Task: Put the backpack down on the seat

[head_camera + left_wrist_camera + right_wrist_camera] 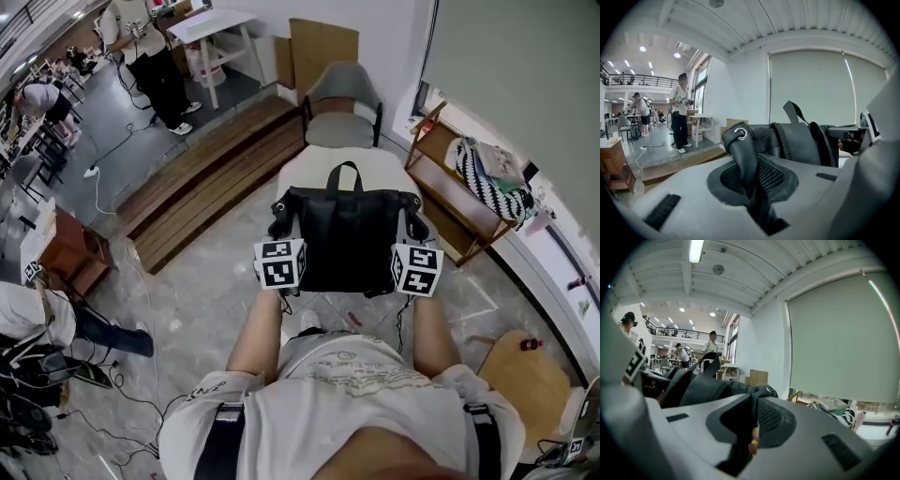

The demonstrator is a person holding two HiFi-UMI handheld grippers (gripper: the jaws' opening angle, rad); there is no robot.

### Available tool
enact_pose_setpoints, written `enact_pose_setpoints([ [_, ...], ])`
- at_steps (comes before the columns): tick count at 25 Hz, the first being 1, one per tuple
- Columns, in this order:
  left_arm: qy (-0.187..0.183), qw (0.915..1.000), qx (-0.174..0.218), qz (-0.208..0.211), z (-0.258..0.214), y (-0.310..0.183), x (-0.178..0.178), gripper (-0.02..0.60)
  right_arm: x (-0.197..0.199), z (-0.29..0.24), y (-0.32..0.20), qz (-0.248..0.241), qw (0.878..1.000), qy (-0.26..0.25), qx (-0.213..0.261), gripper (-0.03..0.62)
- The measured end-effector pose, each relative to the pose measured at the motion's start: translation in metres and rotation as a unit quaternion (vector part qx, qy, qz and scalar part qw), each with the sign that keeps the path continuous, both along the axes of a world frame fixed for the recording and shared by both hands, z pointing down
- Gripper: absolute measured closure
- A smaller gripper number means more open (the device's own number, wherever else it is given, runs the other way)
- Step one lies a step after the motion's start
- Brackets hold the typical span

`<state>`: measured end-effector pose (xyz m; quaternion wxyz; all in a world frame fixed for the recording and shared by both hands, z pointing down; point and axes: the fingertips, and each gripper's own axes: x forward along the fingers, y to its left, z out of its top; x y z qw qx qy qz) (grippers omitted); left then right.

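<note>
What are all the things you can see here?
backpack: one, black, held over the seat
seat: one, cream, under the backpack
armchair: one, grey, behind the seat
cardboard boxes: two, brown, against the far wall
table: one, white, far left
shelf: one, wooden, right, by the window
people: several, mixed clothes, far left
left gripper: one, grey, shut on the backpack's strap
right gripper: one, grey, shut on the backpack's right side

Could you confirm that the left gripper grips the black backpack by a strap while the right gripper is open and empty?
Not quite: the right gripper is also shut on the backpack, as the right gripper view shows. The left gripper does grip a strap.
</note>
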<state>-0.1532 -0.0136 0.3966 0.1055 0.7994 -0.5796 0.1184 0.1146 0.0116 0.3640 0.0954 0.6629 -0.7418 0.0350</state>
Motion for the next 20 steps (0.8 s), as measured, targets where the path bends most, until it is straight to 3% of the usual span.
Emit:
enact_pose_setpoints([
  [10, 0.008, 0.9996, 0.012, 0.024, -0.013, -0.082, -0.056, 0.518, -0.058, -0.012, -0.068, 0.023, 1.000, -0.006, 0.014, 0.554],
  [20, 0.032, 0.9981, 0.000, 0.053, 0.003, -0.131, -0.066, 0.518, -0.071, -0.006, -0.103, 0.052, 0.999, 0.006, -0.001, 0.554],
])
